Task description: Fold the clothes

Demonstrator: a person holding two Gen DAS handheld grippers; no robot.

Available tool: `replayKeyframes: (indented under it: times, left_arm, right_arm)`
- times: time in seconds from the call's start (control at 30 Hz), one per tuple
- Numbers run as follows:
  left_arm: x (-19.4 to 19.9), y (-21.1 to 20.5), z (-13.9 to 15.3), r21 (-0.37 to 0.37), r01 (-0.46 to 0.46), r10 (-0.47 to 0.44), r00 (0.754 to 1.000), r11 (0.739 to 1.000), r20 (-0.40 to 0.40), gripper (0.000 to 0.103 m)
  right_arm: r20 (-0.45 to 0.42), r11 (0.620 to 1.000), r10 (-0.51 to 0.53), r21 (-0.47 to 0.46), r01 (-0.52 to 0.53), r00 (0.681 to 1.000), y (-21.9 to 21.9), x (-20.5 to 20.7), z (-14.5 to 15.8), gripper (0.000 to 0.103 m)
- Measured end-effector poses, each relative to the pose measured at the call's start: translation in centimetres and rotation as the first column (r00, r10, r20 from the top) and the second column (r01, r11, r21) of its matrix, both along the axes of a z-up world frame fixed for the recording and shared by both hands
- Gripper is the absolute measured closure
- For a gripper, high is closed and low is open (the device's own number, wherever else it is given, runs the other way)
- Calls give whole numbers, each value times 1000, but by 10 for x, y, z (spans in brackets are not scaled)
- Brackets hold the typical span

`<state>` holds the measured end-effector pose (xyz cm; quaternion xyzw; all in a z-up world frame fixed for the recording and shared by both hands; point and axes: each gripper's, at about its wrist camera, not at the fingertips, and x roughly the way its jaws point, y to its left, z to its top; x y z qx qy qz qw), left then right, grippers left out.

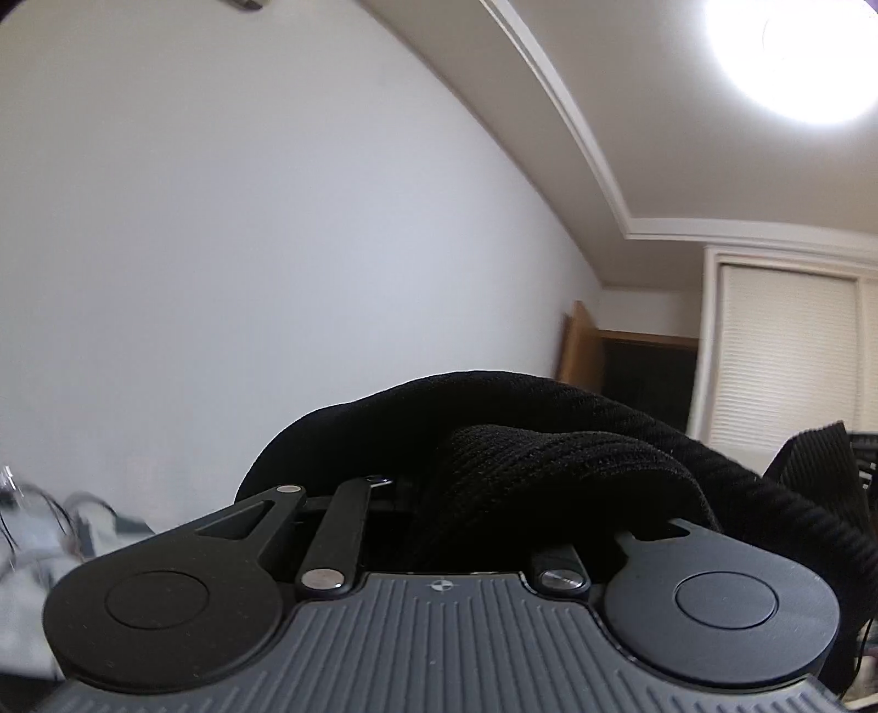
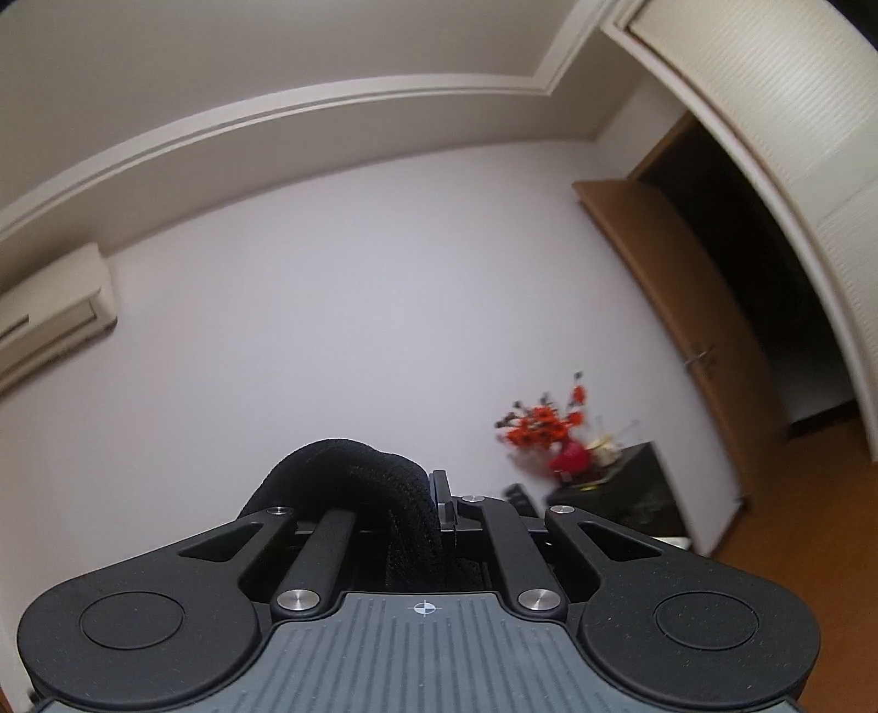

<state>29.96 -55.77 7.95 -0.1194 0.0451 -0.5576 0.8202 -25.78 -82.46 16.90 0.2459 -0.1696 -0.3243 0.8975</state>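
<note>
**Both grippers raised, each clamped on black knit garment**

Left gripper, lower centre of its view: fingers drawn together with the black knit garment bunched between and over them; the fabric spills toward the right edge of the frame. Fingertips are buried in cloth.

Right gripper, lower centre of its view: jaws closed on a thick fold of the same black knit, which humps above the left finger.

Room: both cameras tilt upward. White wall fills the left view; ceiling light glares at upper right, louvred closet door at right. Right view shows an air conditioner at left edge, an open wooden door at right, wood floor lower right.

Containers: a red vase holding orange-red flowers stands on a dark cabinet, right of centre. Pale blurred items at the left view's lower left, possibly laundry.
</note>
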Motion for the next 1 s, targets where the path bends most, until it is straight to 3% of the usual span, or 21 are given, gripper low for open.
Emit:
replayKeyframes:
  times: [0.17, 0.3, 0.4, 0.57, 0.7, 0.87, 0.97, 1.0]
  left_arm:
    - [64, -59, -25, 53, -95, 97, 994, 994, -41, 90]
    - [93, -104, -49, 134, -171, 164, 984, 976, 63, 90]
    - [112, -131, -64, 187, -170, 171, 985, 968, 11, 90]
    - [116, -178, -94, 331, -155, 171, 985, 931, -22, 90]
    - [135, -247, -123, 430, -69, 144, 979, 900, -144, 90]
    - [199, -370, -155, 534, -27, 238, 914, 845, -330, 90]
    - [250, -423, -206, 633, -50, 345, 870, 773, -353, 90]
    - [266, -442, -209, 661, -57, 381, 853, 748, -357, 89]
  right_arm:
    - [61, 999, 13, 46, -15, 998, -108, 88, -14, 98]
    - [46, 998, 40, 53, -42, 998, -176, 144, -26, 98]
    - [27, 992, 78, 94, -80, 997, -238, 192, -26, 98]
    - [-1, 992, 117, 51, -117, 993, -332, 255, -25, 98]
    - [-44, 988, 156, -2, -156, 987, -415, 313, -19, 98]
    - [-99, 959, 284, 34, -282, 954, -538, 440, -28, 98]
    - [-217, 943, 332, 114, -314, 918, -591, 523, -77, 98]
    - [-257, 936, 349, 144, -321, 901, -609, 550, -95, 98]
